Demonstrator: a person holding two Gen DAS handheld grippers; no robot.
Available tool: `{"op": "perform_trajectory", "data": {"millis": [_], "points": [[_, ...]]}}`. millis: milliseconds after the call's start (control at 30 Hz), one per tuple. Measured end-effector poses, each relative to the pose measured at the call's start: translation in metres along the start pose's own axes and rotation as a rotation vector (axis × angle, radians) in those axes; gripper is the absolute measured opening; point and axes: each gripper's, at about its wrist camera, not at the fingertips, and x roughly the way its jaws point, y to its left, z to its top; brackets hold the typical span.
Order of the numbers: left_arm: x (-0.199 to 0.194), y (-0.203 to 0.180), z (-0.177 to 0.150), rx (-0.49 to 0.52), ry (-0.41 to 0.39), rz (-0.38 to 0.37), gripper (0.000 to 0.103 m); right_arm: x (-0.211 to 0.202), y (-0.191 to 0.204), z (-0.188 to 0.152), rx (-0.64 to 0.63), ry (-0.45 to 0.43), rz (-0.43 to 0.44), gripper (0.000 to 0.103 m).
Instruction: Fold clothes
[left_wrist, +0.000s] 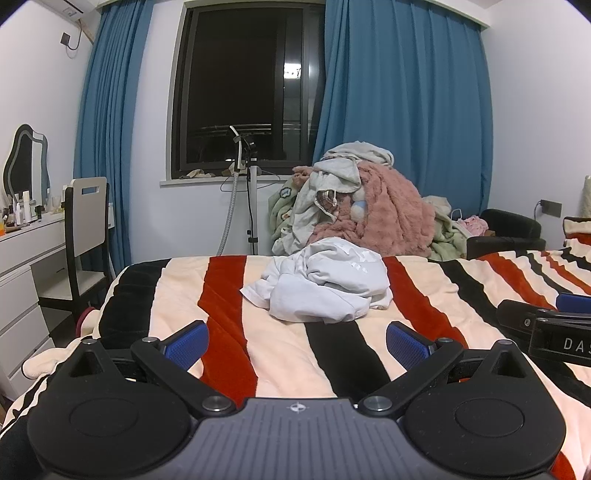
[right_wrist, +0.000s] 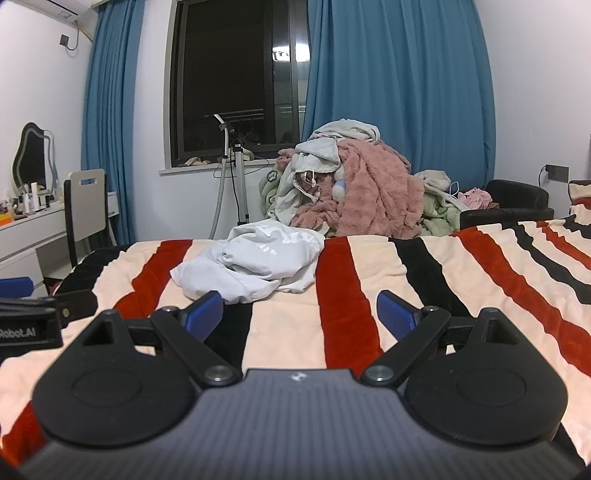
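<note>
A crumpled pale grey-white garment (left_wrist: 325, 284) (right_wrist: 251, 262) lies bunched on the striped blanket (left_wrist: 424, 306) (right_wrist: 424, 280) of the bed. My left gripper (left_wrist: 297, 341) hovers low over the blanket just short of the garment, open, nothing between its blue pads. My right gripper (right_wrist: 299, 314) is also open and empty, with the garment ahead and slightly to its left. Each gripper's edge shows in the other's view: the right one (left_wrist: 546, 325) at the far right, the left one (right_wrist: 33, 314) at the far left.
Beyond the bed's far edge a heap of clothes and a pink fluffy blanket (left_wrist: 369, 206) (right_wrist: 354, 192) is piled up. A garment steamer stand (left_wrist: 251, 192), a chair (left_wrist: 86, 236), a white dresser (left_wrist: 26, 258) and a black armchair (left_wrist: 506, 232) stand around.
</note>
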Motion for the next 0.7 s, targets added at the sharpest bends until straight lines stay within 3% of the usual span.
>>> {"op": "perform_trajectory", "data": {"millis": [267, 500, 700], "points": [[0.002, 0.001, -0.004, -0.011, 0.003, -0.010, 0.103, -0.001, -0.003, 0.001, 0.029, 0.004, -0.016, 0.092], [0.006, -0.002, -0.008, -0.018, 0.003, -0.007, 0.103, -0.007, 0.000, 0.008, 0.034, -0.060, -0.042, 0.092], [0.012, -0.006, -0.013, -0.001, 0.002, -0.006, 0.103, -0.003, 0.002, 0.048, 0.094, -0.152, -0.082, 0.092]]}}
